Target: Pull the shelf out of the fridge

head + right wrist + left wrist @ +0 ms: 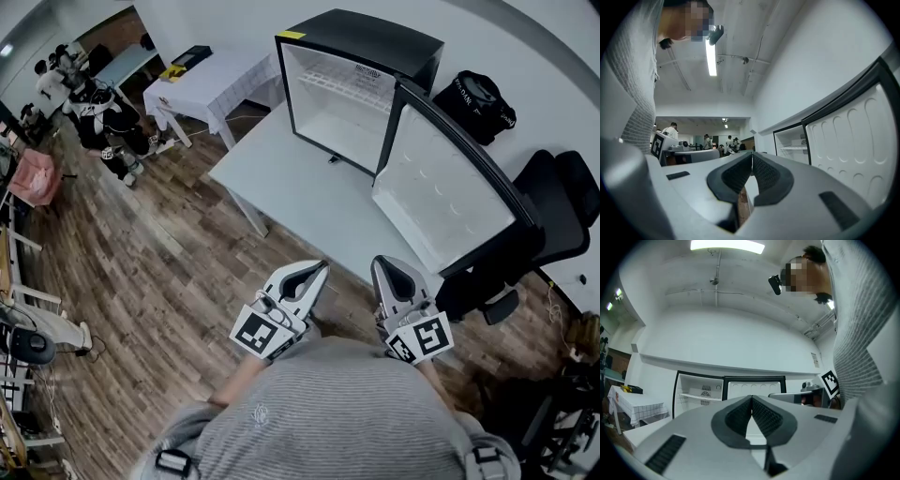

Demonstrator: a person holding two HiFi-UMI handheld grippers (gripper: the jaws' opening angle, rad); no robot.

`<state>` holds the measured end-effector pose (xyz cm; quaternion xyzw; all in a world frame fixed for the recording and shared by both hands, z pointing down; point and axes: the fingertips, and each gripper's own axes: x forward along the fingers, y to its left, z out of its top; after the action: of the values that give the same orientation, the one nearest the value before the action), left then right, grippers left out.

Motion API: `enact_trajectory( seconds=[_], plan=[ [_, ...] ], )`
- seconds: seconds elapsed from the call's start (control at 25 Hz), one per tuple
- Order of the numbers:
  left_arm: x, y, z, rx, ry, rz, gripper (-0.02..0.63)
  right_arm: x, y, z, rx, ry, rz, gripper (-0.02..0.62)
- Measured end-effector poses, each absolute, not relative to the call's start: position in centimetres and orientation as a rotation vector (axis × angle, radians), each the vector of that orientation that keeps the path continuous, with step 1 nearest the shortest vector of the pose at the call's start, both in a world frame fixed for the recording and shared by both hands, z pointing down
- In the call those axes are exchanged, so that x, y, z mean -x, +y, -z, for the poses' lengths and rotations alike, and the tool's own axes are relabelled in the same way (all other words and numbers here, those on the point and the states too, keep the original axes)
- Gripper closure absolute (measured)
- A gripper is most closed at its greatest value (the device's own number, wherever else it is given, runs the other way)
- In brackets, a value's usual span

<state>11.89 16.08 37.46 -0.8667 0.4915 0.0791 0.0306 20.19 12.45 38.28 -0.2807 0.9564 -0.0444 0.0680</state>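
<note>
Head view, close in: the left tongs (317, 270) and right tongs (382, 264) are both clenched on nothing, side by side at the person's waist, short of the white surface (300, 187). Farther back on it stands the fridge (375, 42), its door (441, 187) swung open, with the wire shelf (333, 86) seated inside its upper part.

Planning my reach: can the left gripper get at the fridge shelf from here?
Likely yes: the door stands open and the shelf is exposed, though the shut left gripper is far back.
</note>
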Motion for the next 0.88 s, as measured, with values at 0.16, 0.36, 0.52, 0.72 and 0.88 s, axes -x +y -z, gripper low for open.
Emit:
enact_trajectory(
  seconds=[0.16, 0.36, 0.52, 0.72, 0.88],
  plan=[
    [-8.8, 12.3, -37.2, 2.697, 1.467, -0.253, 0.595, -16.8, 9.5, -38.2, 0.875, 2.883, 0.120, 0.581],
    [-6.4, 8.4, -37.7, 2.757, 1.392, -0.267, 0.595, -13.7, 6.4, -39.0, 0.882, 2.922, 0.133, 0.582],
    [-4.0, 5.9, -38.0, 2.771, 1.419, -0.264, 0.595, -12.0, 4.2, -39.3, 0.901, 2.958, 0.145, 0.583],
    [-1.7, 3.2, -36.6, 2.794, 1.343, -0.279, 0.595, -9.7, 0.8, -39.1, 0.980, 2.942, 0.158, 0.583],
    [0.9, 0.6, -37.3, 2.843, 1.289, -0.234, 0.595, -7.1, -2.1, -38.4, 1.045, 2.887, 0.129, 0.582]
  ],
)
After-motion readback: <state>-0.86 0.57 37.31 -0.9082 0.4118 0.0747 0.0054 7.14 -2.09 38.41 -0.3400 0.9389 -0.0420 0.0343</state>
